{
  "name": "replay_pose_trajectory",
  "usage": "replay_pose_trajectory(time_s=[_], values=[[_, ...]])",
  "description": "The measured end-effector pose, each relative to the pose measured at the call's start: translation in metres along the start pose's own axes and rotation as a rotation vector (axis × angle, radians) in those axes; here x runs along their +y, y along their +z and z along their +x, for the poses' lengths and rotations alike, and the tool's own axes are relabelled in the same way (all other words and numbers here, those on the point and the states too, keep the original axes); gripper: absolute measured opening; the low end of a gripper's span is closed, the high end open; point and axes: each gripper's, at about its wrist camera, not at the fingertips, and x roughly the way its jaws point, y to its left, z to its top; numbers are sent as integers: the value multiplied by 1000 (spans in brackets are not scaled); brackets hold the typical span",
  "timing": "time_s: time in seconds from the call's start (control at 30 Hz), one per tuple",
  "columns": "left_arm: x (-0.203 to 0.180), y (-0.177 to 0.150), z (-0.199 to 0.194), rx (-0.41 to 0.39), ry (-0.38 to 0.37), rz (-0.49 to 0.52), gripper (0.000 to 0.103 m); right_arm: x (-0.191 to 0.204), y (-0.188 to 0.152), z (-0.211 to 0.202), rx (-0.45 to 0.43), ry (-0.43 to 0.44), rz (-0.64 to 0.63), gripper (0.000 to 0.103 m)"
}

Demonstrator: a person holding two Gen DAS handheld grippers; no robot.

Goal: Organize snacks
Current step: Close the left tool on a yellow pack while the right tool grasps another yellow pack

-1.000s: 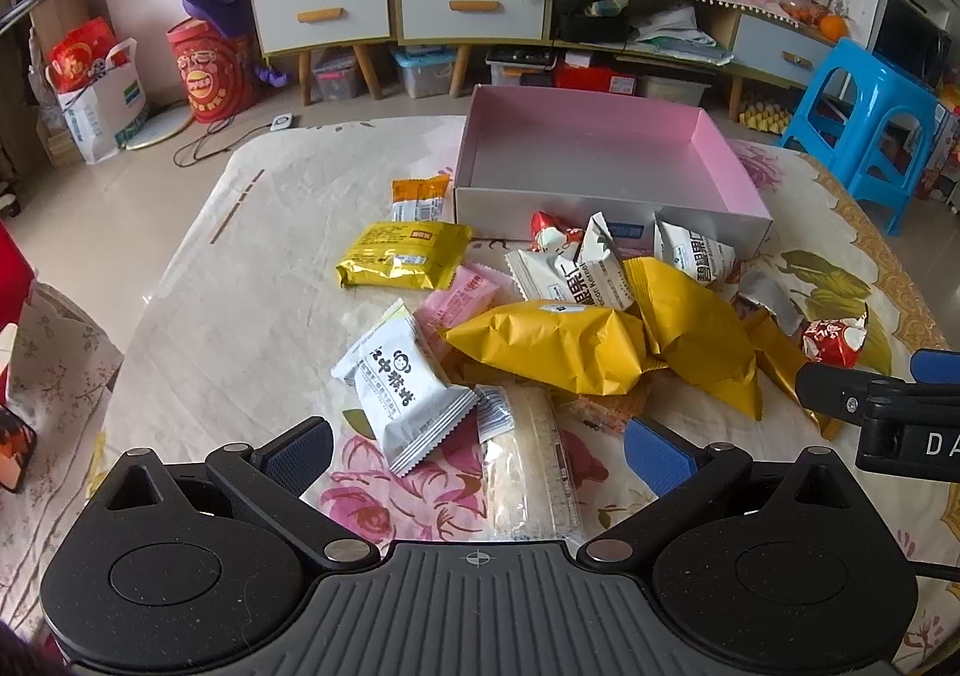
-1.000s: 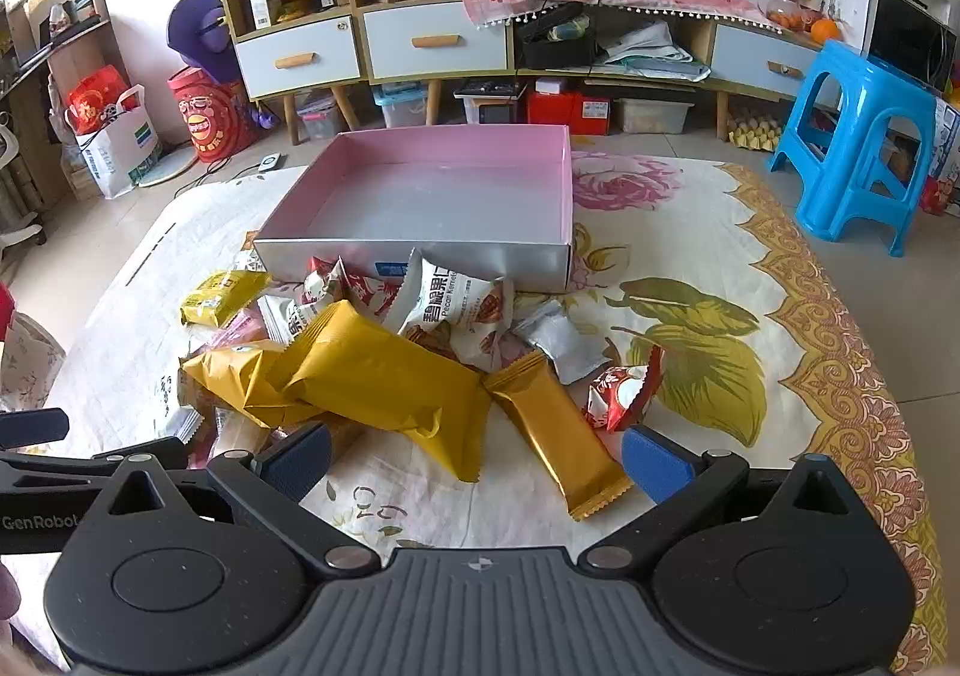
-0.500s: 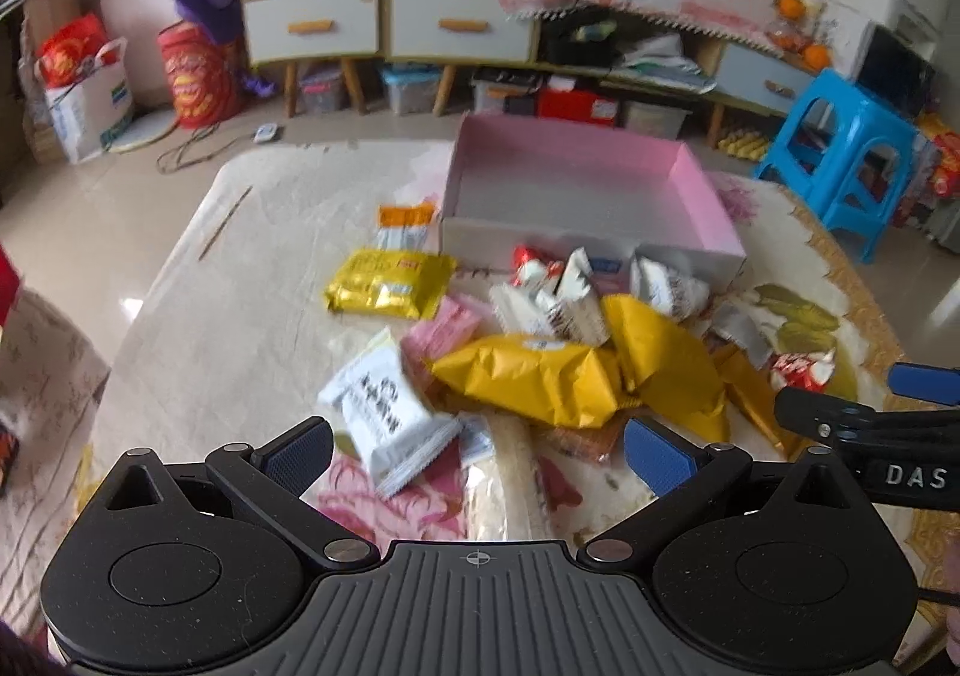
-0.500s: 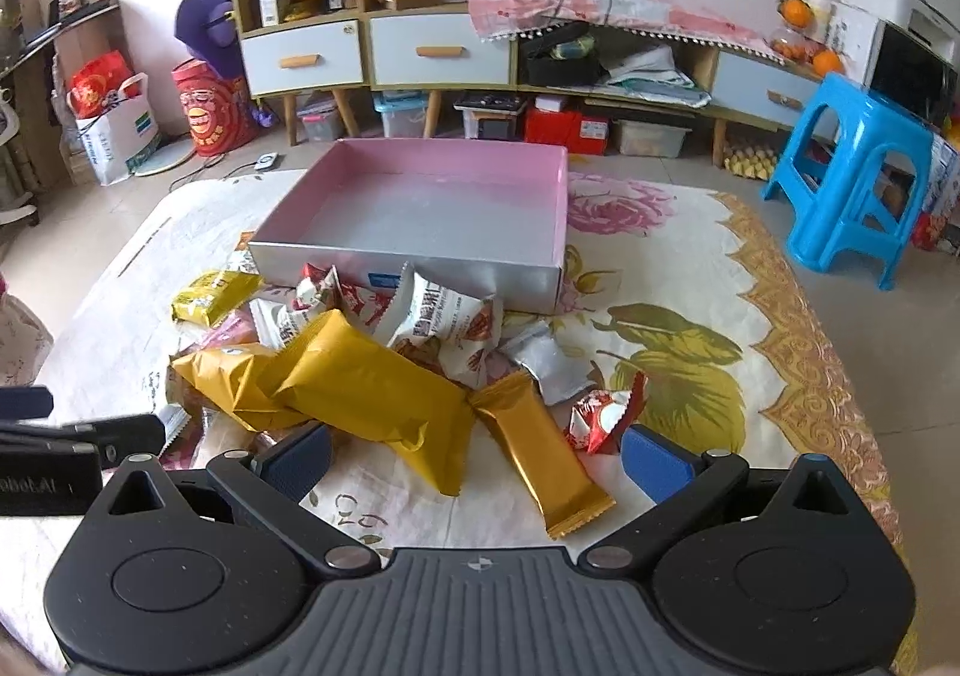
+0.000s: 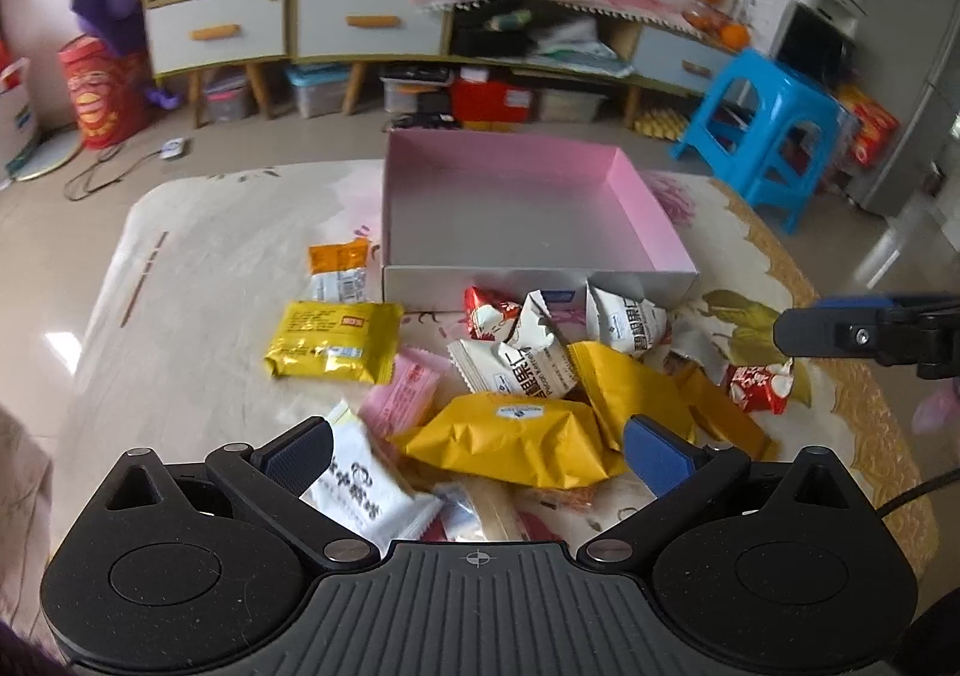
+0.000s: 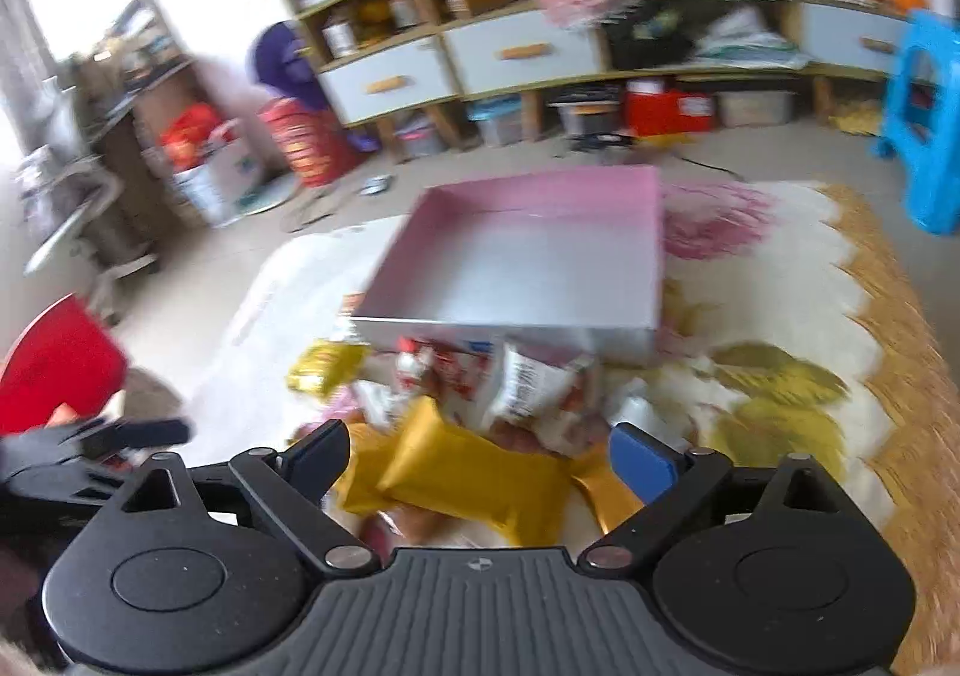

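Note:
A heap of snack packets lies on the flowered tablecloth in front of an empty pink box point(image 5: 522, 208) point(image 6: 528, 250). In the heap are two big yellow bags point(image 5: 510, 436) point(image 6: 474, 472), a flat yellow packet point(image 5: 336, 340), a white packet point(image 5: 354, 490), small white sachets point(image 5: 528, 364) and a red-and-white sweet point(image 5: 759, 385). My left gripper point(image 5: 477, 451) hangs open above the near side of the heap, with nothing held. My right gripper point(image 6: 477, 457) hovers over the yellow bags; its jaws are closing but the pads touch nothing. The right wrist view is blurred.
The table's near and right edges carry a gold-patterned border point(image 6: 900, 352). A blue stool point(image 5: 768, 130) stands past the right edge. Cabinets with drawers point(image 5: 360, 22) and floor clutter fill the back. My right gripper's fingers point(image 5: 840, 331) reach in from the right in the left wrist view.
Both grippers have lifted and tilted up, so the heap sits lower in each view and more of the room shows. The right gripper's jaws have narrowed slightly.

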Motion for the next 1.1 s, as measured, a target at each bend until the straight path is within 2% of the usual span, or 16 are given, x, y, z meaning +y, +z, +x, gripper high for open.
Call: replay_pose_trajectory(time_s=[0.07, 0.13, 0.17, 0.23, 0.3, 0.4, 0.6, 0.73, 0.93, 1.1], values=[[8, 0, 10, -1, -38, -39, 101, -2, 5, 11, 21, 37, -52, 81], [16, -3, 20, -19, -132, -64, 101, -7, 4, 20, 35, 82, -71, 69], [18, -3, 23, -23, -159, -57, 100, -11, 1, 24, 35, 109, -71, 67], [18, -4, 26, -61, -198, 35, 100, -15, -4, 30, 54, 131, -92, 61], [17, -7, 28, -109, -226, 120, 100, -13, -11, 32, 51, 133, -151, 60], [21, -11, 36, -113, -320, 162, 100, -16, -19, 36, 70, 165, -192, 60], [5, -20, 43, -124, -388, 368, 100, -6, -28, 43, 88, 165, -339, 61], [-10, -28, 47, -112, -370, 486, 100, 2, -35, 51, 117, 144, -419, 61], [-29, -47, 62, -62, -234, 667, 100, 3, -43, 64, 143, 72, -472, 63], [-33, -53, 63, -80, -178, 690, 99, 2, -47, 68, 126, 43, -465, 63]])
